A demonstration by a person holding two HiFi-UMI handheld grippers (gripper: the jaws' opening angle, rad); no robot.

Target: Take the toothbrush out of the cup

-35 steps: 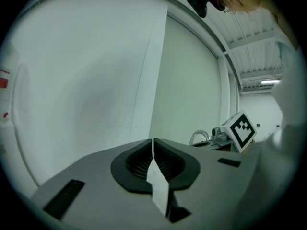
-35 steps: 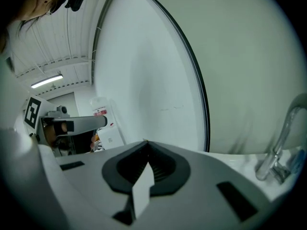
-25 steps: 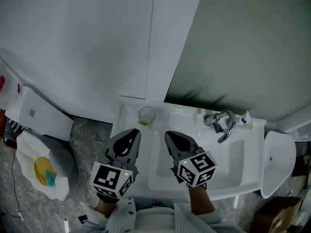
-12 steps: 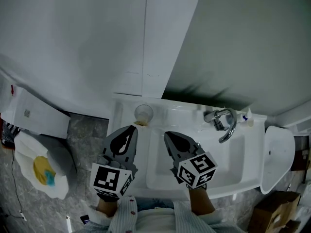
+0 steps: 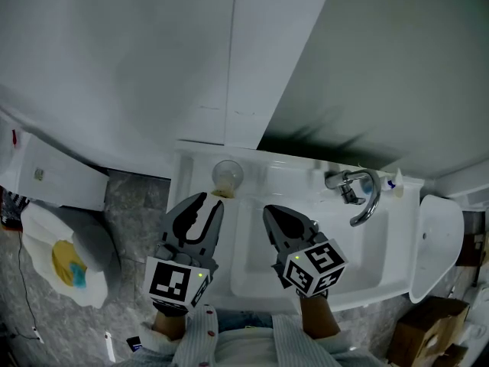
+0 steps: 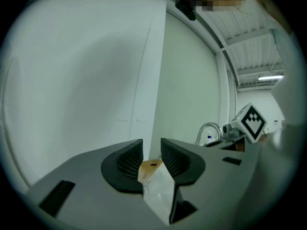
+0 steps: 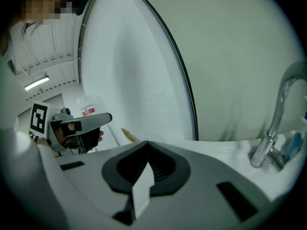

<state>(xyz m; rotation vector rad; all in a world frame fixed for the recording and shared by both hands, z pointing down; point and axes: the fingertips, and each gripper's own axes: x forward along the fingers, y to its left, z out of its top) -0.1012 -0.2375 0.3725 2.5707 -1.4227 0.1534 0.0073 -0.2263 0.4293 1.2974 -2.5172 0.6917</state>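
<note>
In the head view, the clear round glass cup (image 5: 227, 174) stands on the back left corner of the white ceramic sink (image 5: 359, 274). It is well apart from the curved chrome tap (image 5: 355, 191) at the back right. The tan wooden toothbrush (image 5: 221, 194) shows only as a short sliver at the cup's near edge, so you can't read its lean from here. Your left gripper (image 5: 205, 202) hovers just in front of the cup, with its tips pointing at the cup and just beside that sliver. Your right gripper (image 5: 273, 214) hangs over the basin, further from the cup. The left one is clearly the nearer (and it points the right way).

In the left gripper view, the jaws stand a narrow gap apart. The toothbrush's tan end (image 6: 150, 168) sits right in line with that gap, low down and straight ahead. Neither pad can be seen pressing it, so I judge it lined up rather than gripped.

In the right gripper view, the jaws are closed together with nothing between them. Beyond that gripper's grey body the toothbrush (image 7: 127, 134) shows as a tan stick slanting up and to the left, toward the left gripper (image 7: 103, 119). The cup itself is hidden there.

The relation that matters to you is that the toothbrush lies dead ahead of the left jaws and its long axis is tilted, not upright. I'd say you should close across the handle and draw it out along that slant, or the light cup may tip.
</note>
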